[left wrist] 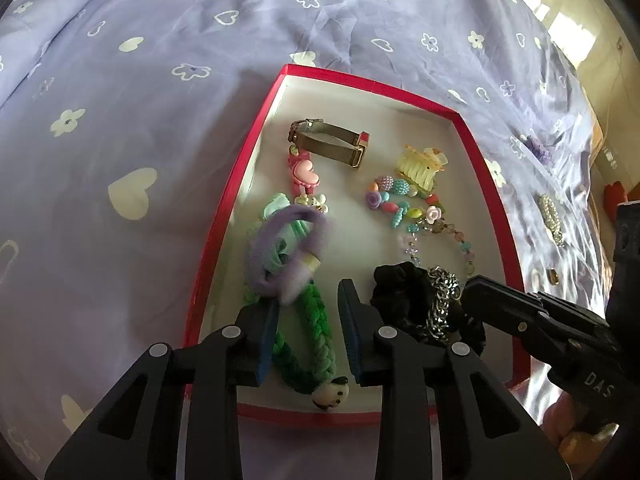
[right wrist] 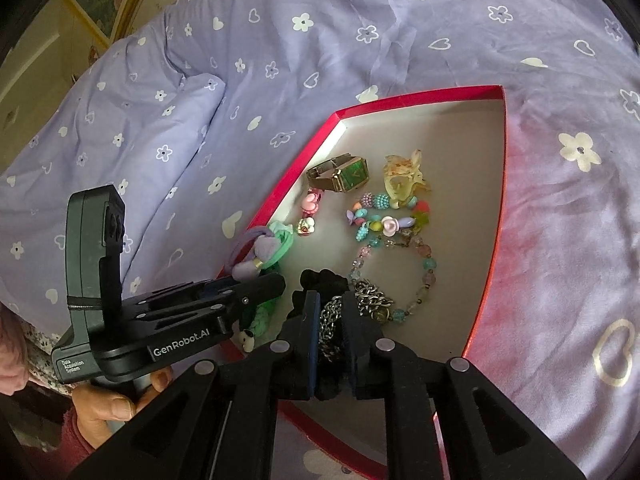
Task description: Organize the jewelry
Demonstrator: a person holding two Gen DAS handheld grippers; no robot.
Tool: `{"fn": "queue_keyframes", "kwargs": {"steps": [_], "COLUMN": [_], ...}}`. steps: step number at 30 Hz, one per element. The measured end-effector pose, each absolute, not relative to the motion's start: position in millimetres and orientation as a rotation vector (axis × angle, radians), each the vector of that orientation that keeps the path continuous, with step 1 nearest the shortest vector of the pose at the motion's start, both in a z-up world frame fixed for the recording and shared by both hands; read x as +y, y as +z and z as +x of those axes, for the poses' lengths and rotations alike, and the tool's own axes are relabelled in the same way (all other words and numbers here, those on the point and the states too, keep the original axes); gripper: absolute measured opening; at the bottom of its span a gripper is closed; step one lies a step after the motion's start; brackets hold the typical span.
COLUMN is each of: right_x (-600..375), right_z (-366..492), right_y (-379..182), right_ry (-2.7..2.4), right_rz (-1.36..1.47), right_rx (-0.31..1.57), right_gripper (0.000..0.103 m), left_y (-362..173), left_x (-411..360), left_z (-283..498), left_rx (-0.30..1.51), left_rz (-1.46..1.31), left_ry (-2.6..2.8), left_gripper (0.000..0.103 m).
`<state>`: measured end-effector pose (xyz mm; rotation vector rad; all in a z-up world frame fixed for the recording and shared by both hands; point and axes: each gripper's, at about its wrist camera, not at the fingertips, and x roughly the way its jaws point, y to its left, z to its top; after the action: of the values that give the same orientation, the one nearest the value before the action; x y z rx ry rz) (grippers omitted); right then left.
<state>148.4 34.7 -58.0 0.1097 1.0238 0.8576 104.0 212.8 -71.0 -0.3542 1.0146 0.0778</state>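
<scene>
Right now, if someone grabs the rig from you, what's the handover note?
Left tongs: open, astride the green braided tie in the red box.
Right tongs: narrow gap around the silver chain on the black scrunchie; unclear if pinched.
Done: watch, claw clip, beaded bracelet and hair ties boxed.
Left: rhinestone clip, purple piece and small gold piece lie on the bedspread.
</scene>
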Motion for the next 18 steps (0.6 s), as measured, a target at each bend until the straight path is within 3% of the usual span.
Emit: {"fn": "queue_keyframes", "kwargs": {"steps": [9, 13, 18], "right_x": [31, 26, 13], "right_z": [148, 146, 144], "right_y": [-57, -51, -36], "right_ry": [0.849, 0.846, 0.84], "right_rz": [0.116, 0.131, 0.181], "right_rx": [1.021, 1.003, 0.958], "right_gripper": [0.014, 0.015, 0.037], "left_y": [-66, -61, -53], "left_x": [210, 210, 211], "left_z": [101, 98, 90], "left_rx": [1.006, 0.998, 0.975], "left_rz": [-0.346, -0.347, -0.354], "left_ry": [0.074, 0.077, 0.079], "left_gripper": [0.032, 0.042, 0.049]}}
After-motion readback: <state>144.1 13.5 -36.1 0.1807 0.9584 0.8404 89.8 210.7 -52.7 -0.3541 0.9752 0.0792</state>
